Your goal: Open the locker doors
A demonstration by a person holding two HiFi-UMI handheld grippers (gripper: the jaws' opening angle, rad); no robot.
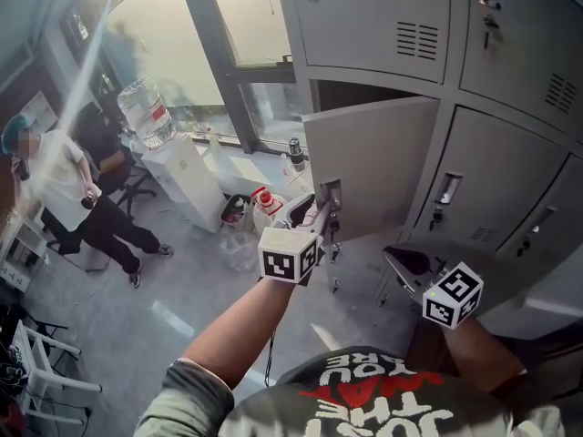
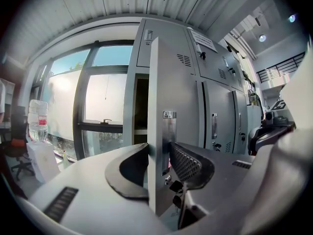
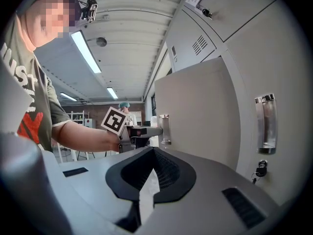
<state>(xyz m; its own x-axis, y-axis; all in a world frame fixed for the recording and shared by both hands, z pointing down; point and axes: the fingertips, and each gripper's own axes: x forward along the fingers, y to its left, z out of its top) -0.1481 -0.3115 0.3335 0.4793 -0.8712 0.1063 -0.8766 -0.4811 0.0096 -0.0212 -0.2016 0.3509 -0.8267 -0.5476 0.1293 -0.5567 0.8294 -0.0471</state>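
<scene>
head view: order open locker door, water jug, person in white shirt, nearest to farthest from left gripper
1. open locker door, centre, its edge gripped by the left gripper
2. water jug, upper left by the window
3. person in white shirt, far left

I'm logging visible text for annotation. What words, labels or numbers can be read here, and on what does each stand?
"JUST THE": on the person's shirt, upside down in the head view; its other words are unclear.
Paper label on an upper locker door: too small to read.
Water bottle label: blurred, unreadable.
</scene>
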